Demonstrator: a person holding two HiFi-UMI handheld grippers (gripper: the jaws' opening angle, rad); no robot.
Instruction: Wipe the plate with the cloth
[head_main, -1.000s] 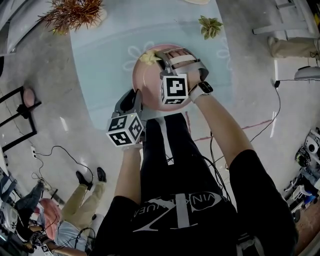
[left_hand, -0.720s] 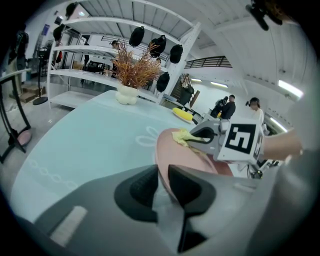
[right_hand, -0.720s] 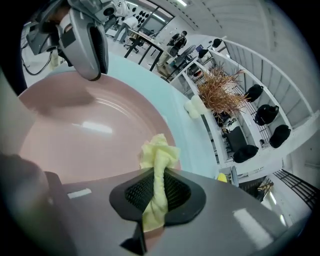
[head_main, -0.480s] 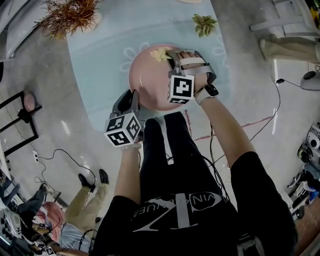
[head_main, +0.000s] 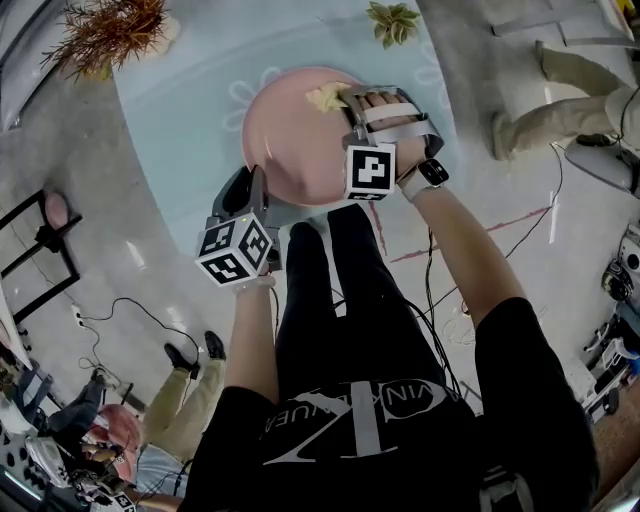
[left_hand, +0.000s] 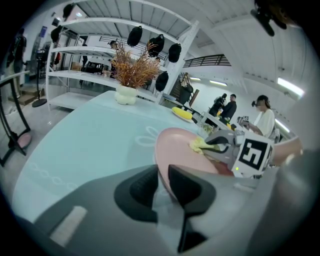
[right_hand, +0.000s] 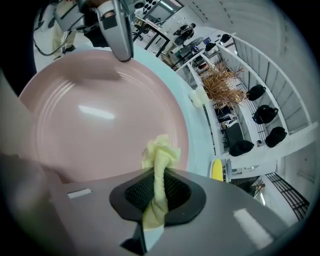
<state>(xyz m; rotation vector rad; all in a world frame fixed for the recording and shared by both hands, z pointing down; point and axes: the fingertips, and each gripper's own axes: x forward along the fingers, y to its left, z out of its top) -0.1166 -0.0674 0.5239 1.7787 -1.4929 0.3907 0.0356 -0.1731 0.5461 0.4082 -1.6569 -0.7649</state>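
A pink plate (head_main: 285, 130) lies on the pale blue table (head_main: 190, 120). My left gripper (head_main: 256, 185) is shut on the plate's near rim (left_hand: 161, 172), with one jaw on each side of it. A pale yellow cloth (head_main: 325, 97) is bunched on the plate's far right part, and my right gripper (head_main: 350, 100) is shut on it. In the right gripper view the cloth (right_hand: 159, 165) runs up between the jaws and spreads onto the plate (right_hand: 100, 115). From the left gripper view I see the right gripper (left_hand: 220, 145) and the cloth (left_hand: 200, 145) at the plate's far side.
A dried orange plant in a white pot (head_main: 105, 30) stands at the table's far left, a small green plant (head_main: 392, 20) at the far right. Cables (head_main: 130, 310) cross the floor. A person's legs (head_main: 560, 90) are at the right. Another person sits low at the left (head_main: 130, 440).
My right gripper has carried the cloth from the plate's far middle toward its far right edge. The left gripper has kept its hold on the near rim.
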